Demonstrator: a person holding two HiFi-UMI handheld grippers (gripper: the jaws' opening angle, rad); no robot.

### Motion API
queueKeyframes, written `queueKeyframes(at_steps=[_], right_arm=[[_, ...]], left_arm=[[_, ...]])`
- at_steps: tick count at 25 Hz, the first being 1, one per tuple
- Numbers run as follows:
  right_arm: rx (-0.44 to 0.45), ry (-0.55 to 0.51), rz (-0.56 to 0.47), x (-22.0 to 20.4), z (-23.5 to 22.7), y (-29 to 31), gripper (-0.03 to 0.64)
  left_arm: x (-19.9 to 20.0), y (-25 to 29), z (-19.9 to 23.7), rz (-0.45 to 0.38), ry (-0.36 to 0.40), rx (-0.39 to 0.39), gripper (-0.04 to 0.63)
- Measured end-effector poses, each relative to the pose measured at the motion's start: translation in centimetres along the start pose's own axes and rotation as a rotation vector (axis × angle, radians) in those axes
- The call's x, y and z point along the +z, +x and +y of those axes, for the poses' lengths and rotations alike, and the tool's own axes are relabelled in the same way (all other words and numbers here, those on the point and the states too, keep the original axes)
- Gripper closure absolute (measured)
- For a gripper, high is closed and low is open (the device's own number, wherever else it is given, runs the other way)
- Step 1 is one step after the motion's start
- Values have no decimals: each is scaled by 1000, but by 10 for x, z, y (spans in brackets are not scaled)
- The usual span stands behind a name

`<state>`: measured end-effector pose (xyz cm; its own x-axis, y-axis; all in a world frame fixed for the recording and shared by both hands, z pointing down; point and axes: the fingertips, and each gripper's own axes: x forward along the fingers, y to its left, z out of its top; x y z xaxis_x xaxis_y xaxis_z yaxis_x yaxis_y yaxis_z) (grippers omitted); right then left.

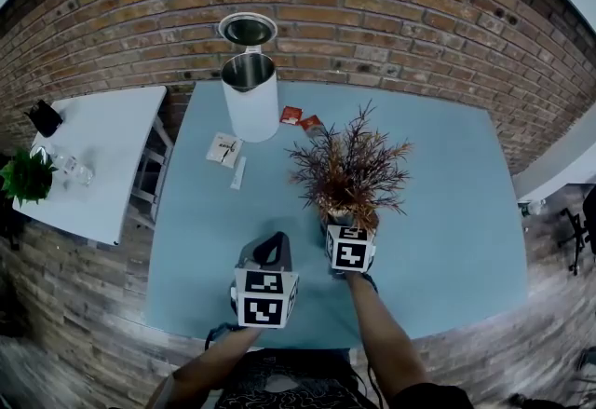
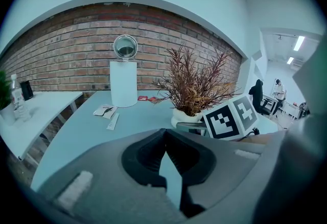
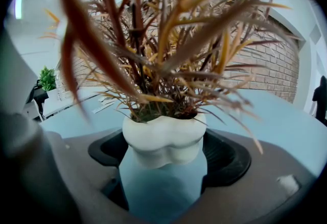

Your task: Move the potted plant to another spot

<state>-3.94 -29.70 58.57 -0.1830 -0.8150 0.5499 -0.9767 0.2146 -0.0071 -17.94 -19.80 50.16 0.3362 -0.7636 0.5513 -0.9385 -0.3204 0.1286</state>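
At about 4 o'clock from the kettle (image 1: 250, 95) on the blue table (image 1: 447, 193), the potted plant (image 1: 346, 176) sits with the right claw (image 3: 163, 149) closed on its white pot (image 3: 164, 133), left claw (image 2: 164, 137) shut and empty; seemingly light, top-heavy and breakable, it is best held by that stiff pot.

Looks like an office break area, not a home. Bare brick wall (image 1: 372, 16) runs across 12 o'clock. Light blue table (image 1: 447, 211) has a white kettle (image 1: 250, 90) with its lid open at the 12 o'clock edge, sachets (image 1: 291, 115) just beside it. White side table (image 1: 102, 156) sits at 9 o'clock, black office chair (image 1: 579, 221) at 3 o'clock. Left gripper view, 3 o'clock: open room with ceiling strip lights (image 2: 296, 43) and a person (image 2: 278, 88) at the back.
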Motion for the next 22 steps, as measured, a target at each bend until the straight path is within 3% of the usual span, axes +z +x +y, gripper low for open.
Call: queueKeyframes(at_steps=[14,22], right_arm=[[-7,9,17,-1,13,-5,164],[-6,-1,22,-8,18,-29,229]], left_arm=[[-1,-7,7,-8,7,-32,601],[-2,-12,-5,-15,37,-66,600]])
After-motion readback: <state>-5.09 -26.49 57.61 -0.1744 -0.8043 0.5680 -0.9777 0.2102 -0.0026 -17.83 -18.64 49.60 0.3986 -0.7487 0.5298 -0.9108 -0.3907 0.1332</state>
